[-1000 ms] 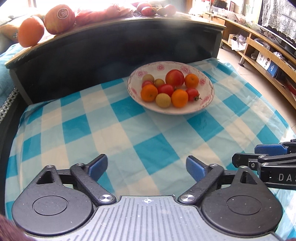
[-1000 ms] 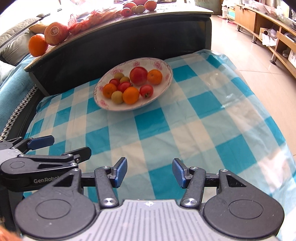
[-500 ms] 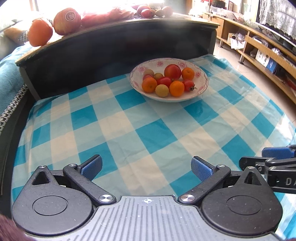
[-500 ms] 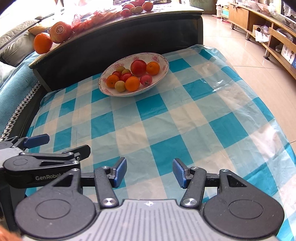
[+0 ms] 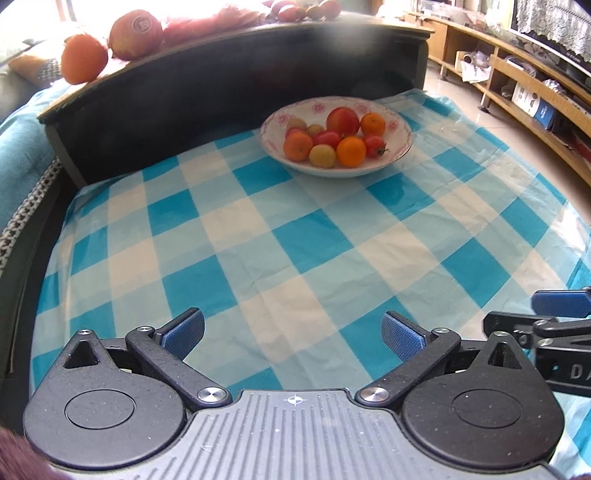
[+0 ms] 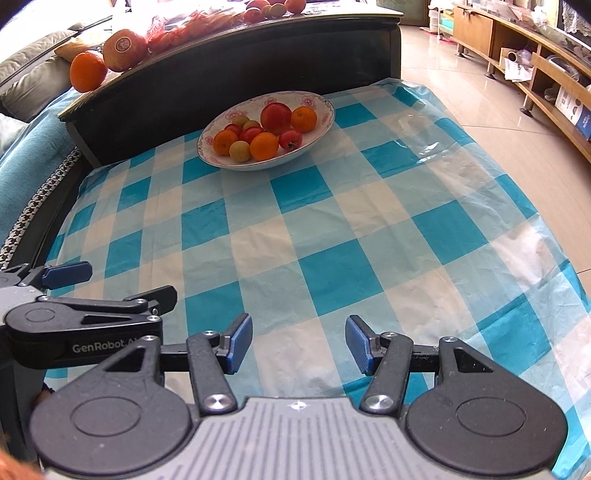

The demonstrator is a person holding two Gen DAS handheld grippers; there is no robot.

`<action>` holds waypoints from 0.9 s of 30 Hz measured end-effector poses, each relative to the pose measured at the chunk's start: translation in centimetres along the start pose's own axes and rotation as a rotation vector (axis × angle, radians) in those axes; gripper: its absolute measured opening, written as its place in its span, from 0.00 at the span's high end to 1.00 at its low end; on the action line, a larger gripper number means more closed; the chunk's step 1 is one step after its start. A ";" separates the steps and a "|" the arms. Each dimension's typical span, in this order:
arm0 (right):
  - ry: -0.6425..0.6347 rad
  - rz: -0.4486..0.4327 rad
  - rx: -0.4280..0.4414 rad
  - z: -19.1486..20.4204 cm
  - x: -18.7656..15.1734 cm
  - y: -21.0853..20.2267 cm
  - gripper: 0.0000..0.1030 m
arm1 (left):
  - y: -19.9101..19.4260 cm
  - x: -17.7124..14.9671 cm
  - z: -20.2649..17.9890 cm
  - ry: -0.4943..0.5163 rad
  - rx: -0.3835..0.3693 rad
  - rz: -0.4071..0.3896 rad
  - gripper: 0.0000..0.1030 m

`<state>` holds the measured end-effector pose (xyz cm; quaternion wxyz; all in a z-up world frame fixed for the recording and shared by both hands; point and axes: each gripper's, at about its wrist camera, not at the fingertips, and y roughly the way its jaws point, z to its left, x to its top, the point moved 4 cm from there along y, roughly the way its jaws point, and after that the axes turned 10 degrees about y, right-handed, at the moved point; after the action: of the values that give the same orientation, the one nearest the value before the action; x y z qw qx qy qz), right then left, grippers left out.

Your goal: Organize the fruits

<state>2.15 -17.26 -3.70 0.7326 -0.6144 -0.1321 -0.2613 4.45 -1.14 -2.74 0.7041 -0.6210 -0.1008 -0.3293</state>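
A white bowl with pink flowers [image 5: 400, 127] [image 6: 325, 110] stands at the far side of the blue checked cloth [image 5: 295, 240] [image 6: 332, 240]. It holds several fruits: a red apple [image 5: 342, 121] [image 6: 276, 117], oranges [image 5: 351, 151] [image 6: 263, 146], small red tomatoes and pale round fruits. My left gripper [image 5: 291, 332] hangs open over the near cloth, nothing between its fingers. My right gripper [image 6: 298, 343] is open too, low at the near edge, beside the left one [image 6: 110, 291].
A dark raised ledge [image 5: 240, 74] [image 6: 229, 59] runs behind the bowl. On it lie an orange [image 5: 84, 63] [image 6: 88, 71], a large apple [image 5: 136, 34] [image 6: 125, 44] and more fruit further along. Wooden shelving [image 5: 517, 74] and tiled floor [image 6: 480, 110] lie to the right.
Both grippers have drawn back from the bowl, which now looks smaller and farther. Both stay open and hold nothing.
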 end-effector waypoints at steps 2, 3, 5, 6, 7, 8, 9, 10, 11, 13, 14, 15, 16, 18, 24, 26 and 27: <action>0.003 0.006 -0.007 -0.2 -0.2 0.1 0.43 | 0.1 -0.2 0.0 -0.005 -0.001 0.012 0.00; 0.002 0.009 -0.010 -0.2 -0.3 0.2 0.43 | 0.1 -0.3 0.0 -0.008 -0.004 0.015 0.00; -0.001 0.013 -0.013 -0.2 -0.5 0.2 0.43 | -0.1 -0.5 -0.1 -0.010 -0.011 0.016 0.00; -0.002 0.013 -0.013 -0.2 -0.6 0.2 0.43 | -0.1 -0.6 -0.2 -0.012 -0.016 0.019 0.00; -0.002 0.013 -0.014 -0.1 -0.6 0.1 0.43 | -0.2 -0.7 -0.2 -0.015 -0.025 0.022 0.00; -0.002 0.013 -0.014 -0.1 -0.7 0.1 0.43 | -0.2 -0.8 -0.3 -0.016 -0.032 0.024 0.00; -0.002 0.013 -0.014 -0.1 -0.7 0.1 0.43 | -0.3 -0.9 -0.5 -0.015 -0.035 0.025 0.00; -0.003 0.013 -0.015 -0.1 -0.8 0.1 0.43 | -0.3 -1.0 -0.6 -0.010 -0.036 0.026 0.00; -0.004 0.014 -0.015 -0.1 -0.8 0.1 0.43 | -0.4 -1.1 -0.7 -0.006 -0.036 0.025 0.00; -0.007 0.015 -0.014 0.0 -1.0 0.0 0.43 | -0.5 -1.2 -0.8 -0.005 -0.040 0.030 0.00; -0.008 0.016 -0.014 0.0 -1.1 0.0 0.43 | -0.5 -1.3 -0.8 -0.009 -0.042 0.030 0.00; -0.009 0.017 -0.014 0.1 -1.1 0.0 0.43 | -0.6 -1.3 -0.7 -0.013 -0.040 0.029 0.00; -0.009 0.018 -0.013 0.1 -1.2 0.0 0.43 | -0.6 -1.3 -0.7 -0.017 -0.038 0.030 0.00; -0.010 0.019 -0.013 0.1 -1.3 0.0 0.43 | -0.6 -1.4 -0.6 -0.032 -0.044 0.039 0.00; -0.008 0.018 -0.011 0.0 -1.3 -0.1 0.43 | -0.8 -1.5 -0.5 -0.035 -0.049 0.030 0.00; -0.007 0.019 -0.011 0.0 -1.3 -0.1 0.43 | -0.9 -1.5 -0.5 -0.032 -0.047 0.023 0.00; -0.005 0.019 -0.010 0.0 -1.4 -0.2 0.43 | -0.9 -1.5 -0.6 -0.031 -0.046 0.021 0.00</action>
<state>0.93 -16.94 -4.25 0.7315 -0.6202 -0.1269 -0.2533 2.59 -1.16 -2.99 0.6914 -0.6430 -0.0976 -0.3146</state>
